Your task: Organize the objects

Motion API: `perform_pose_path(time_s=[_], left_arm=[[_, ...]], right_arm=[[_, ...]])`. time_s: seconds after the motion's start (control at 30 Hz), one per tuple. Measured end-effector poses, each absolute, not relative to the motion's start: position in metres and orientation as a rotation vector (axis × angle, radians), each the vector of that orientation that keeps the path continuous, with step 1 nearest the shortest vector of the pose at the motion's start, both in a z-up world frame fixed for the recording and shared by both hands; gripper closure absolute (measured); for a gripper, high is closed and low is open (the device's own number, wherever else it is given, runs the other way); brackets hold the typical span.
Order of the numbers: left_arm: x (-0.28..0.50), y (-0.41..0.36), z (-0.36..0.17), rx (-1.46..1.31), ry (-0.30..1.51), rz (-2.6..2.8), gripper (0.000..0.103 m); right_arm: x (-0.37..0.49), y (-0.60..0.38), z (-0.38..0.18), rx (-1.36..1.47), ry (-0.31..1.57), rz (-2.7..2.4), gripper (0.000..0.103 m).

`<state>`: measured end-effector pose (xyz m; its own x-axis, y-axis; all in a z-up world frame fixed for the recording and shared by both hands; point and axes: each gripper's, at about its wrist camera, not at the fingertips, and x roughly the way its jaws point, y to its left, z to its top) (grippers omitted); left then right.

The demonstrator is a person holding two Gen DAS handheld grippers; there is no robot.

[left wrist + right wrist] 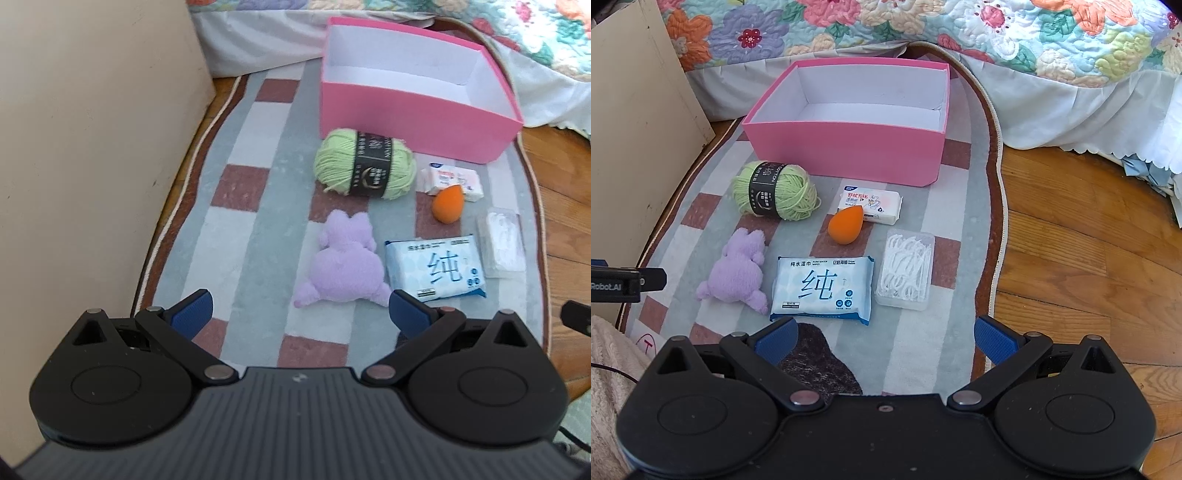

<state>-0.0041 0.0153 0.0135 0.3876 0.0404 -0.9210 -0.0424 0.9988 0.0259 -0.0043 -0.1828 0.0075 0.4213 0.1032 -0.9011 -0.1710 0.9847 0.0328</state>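
A pink box with a white, empty inside stands at the far end of a checked rug. In front of it lie a green yarn ball, a small white tissue pack, an orange sponge egg, a purple plush toy, a blue wet-wipes pack and a clear box of floss picks. My left gripper is open, hovering just short of the plush. My right gripper is open, near the wipes pack.
The rug lies on a wooden floor. A bed with a floral quilt runs behind the box. A beige cabinet wall stands close on the left. The left gripper's edge shows at the right wrist view's left.
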Motion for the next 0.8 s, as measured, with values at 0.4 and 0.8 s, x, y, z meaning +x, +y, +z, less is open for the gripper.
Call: perform_pose_path(time_s=[0.4,0.8], left_arm=[[-0.004,0.009,0.012,-0.024,1.174,0.016,0.0],[-0.008,0.003,0.014,0.006,1.162,-0.006,0.0]], right_arm=[[-0.004,-0.181,0.006,-0.074,1.125,0.173,0.0],[-0.003,-0.182,0.006,-0.077,1.129,0.172,0.0]])
